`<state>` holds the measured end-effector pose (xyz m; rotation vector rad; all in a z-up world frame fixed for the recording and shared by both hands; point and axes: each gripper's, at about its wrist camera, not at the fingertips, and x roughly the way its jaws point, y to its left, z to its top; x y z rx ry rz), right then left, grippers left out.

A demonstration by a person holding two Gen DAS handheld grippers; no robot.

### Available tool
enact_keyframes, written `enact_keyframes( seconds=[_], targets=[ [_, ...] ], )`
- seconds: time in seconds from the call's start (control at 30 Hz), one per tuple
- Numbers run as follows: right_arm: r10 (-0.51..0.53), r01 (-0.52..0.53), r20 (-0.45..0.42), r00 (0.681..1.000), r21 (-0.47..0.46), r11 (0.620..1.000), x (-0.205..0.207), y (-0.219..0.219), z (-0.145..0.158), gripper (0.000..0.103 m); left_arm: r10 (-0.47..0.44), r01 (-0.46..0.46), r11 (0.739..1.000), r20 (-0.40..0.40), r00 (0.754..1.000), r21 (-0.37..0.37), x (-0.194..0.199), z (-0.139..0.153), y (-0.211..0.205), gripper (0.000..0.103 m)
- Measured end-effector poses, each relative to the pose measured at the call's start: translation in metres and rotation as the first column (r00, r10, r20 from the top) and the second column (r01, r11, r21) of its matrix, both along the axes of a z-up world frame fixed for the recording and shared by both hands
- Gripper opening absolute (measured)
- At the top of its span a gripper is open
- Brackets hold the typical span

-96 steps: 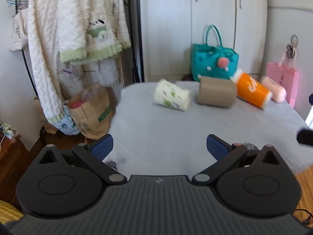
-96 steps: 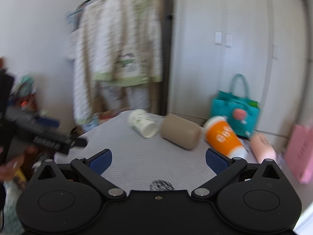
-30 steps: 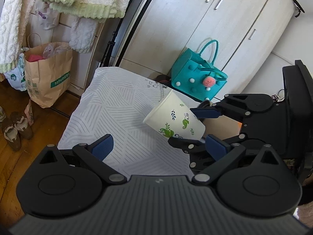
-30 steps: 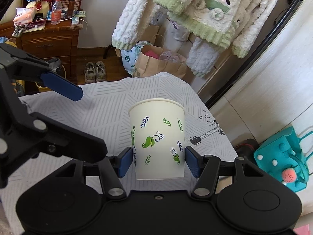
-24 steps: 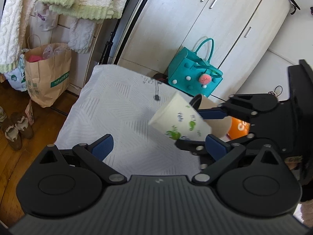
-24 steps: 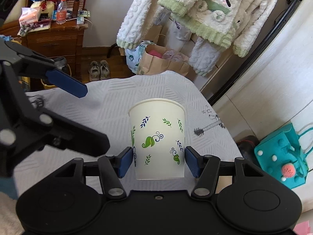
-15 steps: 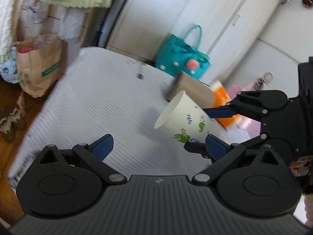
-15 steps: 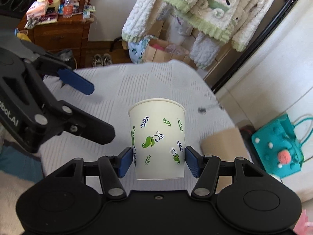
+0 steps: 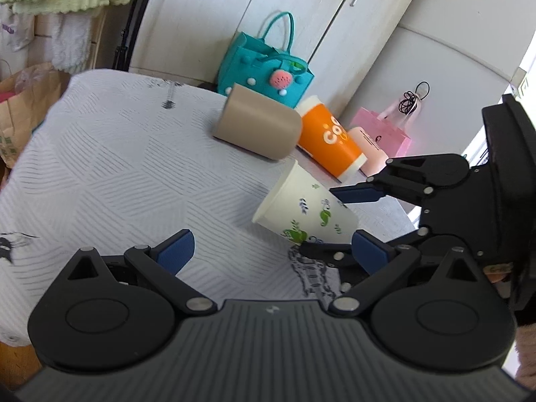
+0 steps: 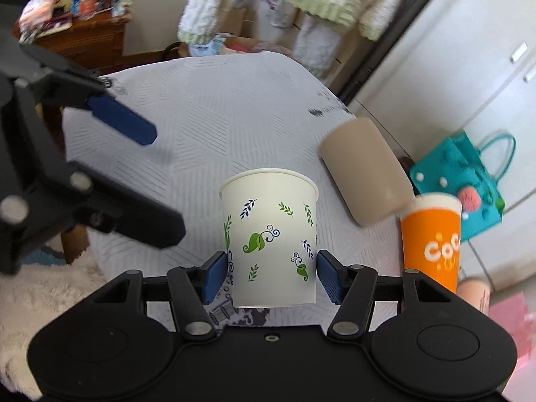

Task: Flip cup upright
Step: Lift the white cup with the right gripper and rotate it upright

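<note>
My right gripper (image 10: 272, 276) is shut on a white paper cup with green and blue leaf prints (image 10: 270, 234), gripping it low on its body. In the left wrist view the cup (image 9: 306, 213) hangs tilted above the white patterned tablecloth (image 9: 110, 174), rim toward the upper left, held by the right gripper (image 9: 351, 216). My left gripper (image 9: 268, 249) is open and empty, to the left of the cup; it also shows in the right wrist view (image 10: 134, 167).
A tan cup (image 9: 258, 127), an orange cup (image 9: 330, 139) and a pink cup (image 9: 370, 152) lie on their sides at the table's far side. A teal handbag (image 9: 264, 67) and a pink bag (image 9: 385, 130) stand by the wardrobe beyond.
The right gripper has carried the cup from the far left part of the table toward the near right. The cup stays gripped. The left gripper stays open and has swung right.
</note>
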<state>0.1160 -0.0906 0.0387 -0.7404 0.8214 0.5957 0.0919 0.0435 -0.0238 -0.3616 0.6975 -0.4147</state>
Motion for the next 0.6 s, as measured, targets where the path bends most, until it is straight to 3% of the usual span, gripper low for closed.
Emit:
enact_keyframes(
  seconds=[0.13,0.23,0.47,0.53,0.6],
  targets=[
    [-0.049,0.053,-0.057,0.997,0.08,0.995,0.011,-0.012,-0.006,0.064,0.02,-0.023,0.998,-0.051,0.998,-0.053,0.01,-0.005,0.002,0.101],
    [-0.071,0.081,-0.079,0.994,0.127,0.989,0.014,-0.021,-0.009,0.064,0.06,-0.061,0.998,-0.047,0.997,-0.026,0.013,-0.003,0.003,0.101],
    [-0.105,0.131,-0.119,0.987,0.232,0.964,0.017,-0.035,-0.011,0.066,0.032,-0.04,0.996,-0.095,0.995,-0.084,0.017,-0.007,-0.003,0.101],
    [-0.08,0.113,-0.134,0.988,0.258,0.959,0.013,-0.038,-0.011,0.087,0.029,-0.039,0.995,-0.105,0.994,-0.091,0.017,-0.009,-0.007,0.101],
    [-0.066,0.093,-0.112,0.992,0.265,0.96,0.007,-0.041,-0.009,0.09,0.015,-0.027,0.994,-0.114,0.993,-0.104,0.019,-0.01,-0.012,0.101]
  ],
)
